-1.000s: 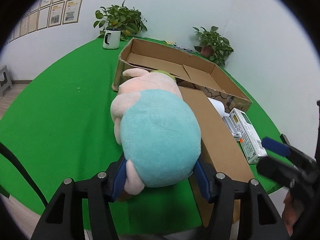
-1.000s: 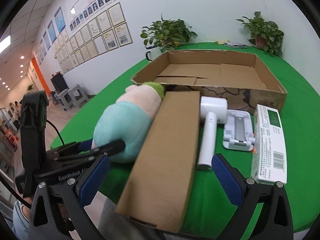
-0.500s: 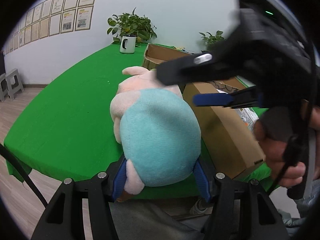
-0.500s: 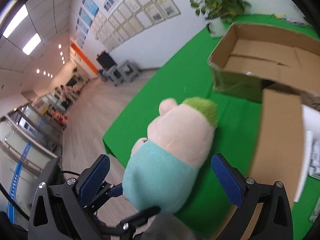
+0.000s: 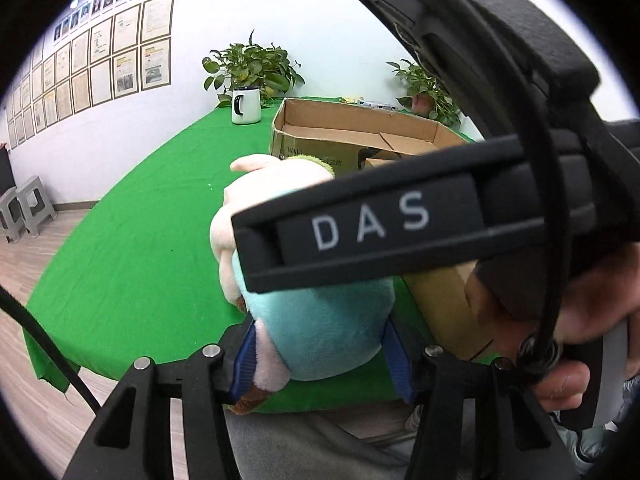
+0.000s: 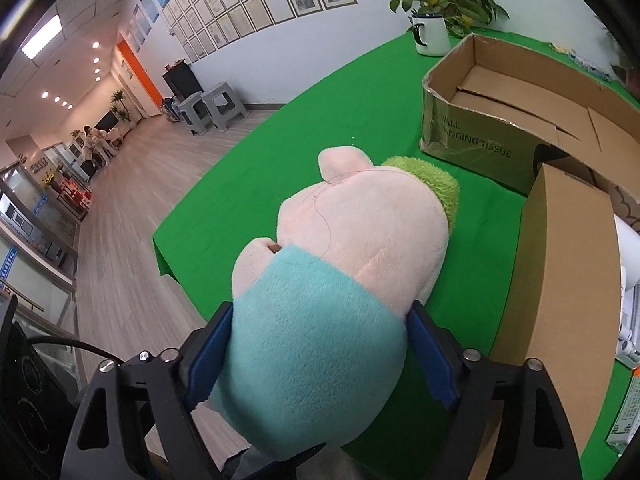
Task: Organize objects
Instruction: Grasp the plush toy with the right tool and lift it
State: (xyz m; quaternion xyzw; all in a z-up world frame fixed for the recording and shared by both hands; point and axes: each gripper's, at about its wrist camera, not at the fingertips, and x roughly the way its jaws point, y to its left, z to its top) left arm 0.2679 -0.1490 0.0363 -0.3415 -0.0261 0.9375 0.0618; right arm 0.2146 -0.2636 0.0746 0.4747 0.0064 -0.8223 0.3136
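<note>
Now both the left gripper (image 5: 322,356) and right gripper (image 6: 320,354) clamp the plush toy's (image 6: 320,312) teal end, near the box (image 6: 520,120) reading "WALL HANGING TISSUE".

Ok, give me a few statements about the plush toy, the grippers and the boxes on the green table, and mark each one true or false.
1. Both grippers close on the plush toy at its teal end. True: left gripper, right gripper.
2. The plush toy lies inside the open cardboard box. False: it is outside, in front of the box.
3. The open cardboard box holds no objects that show. True.
4. The white mug stands on the closed brown box. False: it stands on the green table beside a plant.
</note>
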